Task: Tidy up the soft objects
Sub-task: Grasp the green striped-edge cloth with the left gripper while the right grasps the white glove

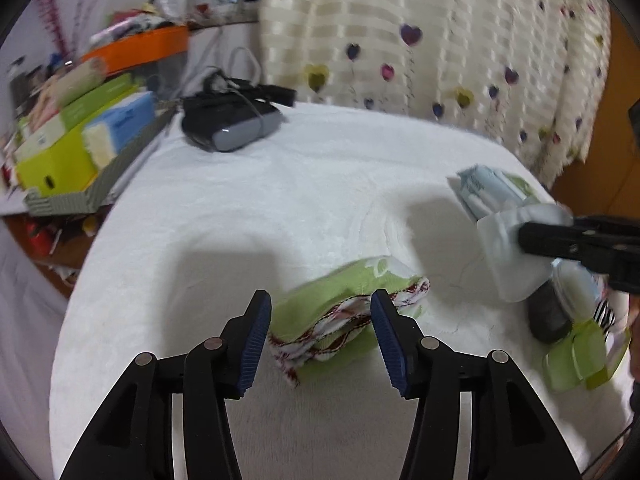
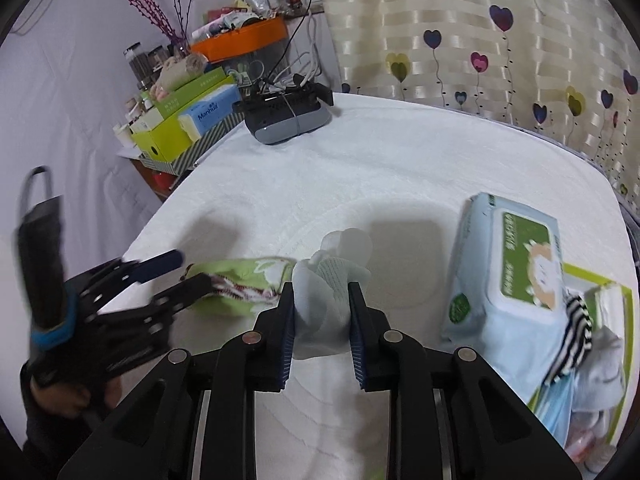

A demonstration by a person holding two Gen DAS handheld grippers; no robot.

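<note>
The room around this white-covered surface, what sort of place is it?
Probably a bedroom at home: a white plush cover like a bedspread, a heart-patterned curtain behind it, and a cluttered side shelf with tissue boxes.

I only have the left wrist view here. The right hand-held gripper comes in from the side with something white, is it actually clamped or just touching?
Observer: Clamped. In the right wrist view the right hand-held gripper has both pads pressed on a white wipe, which bunches up above them.
Operator: What is that blurry pale pack behind it?
Observer: A pale blue wet wipes pack with a green lid label, lying flat on the white bed cover.
Operator: Is my left hand-held gripper on the green cloth yet?
Observer: No. The left hand-held gripper stands open, its fingers either side of the green cloth's near end.
</note>
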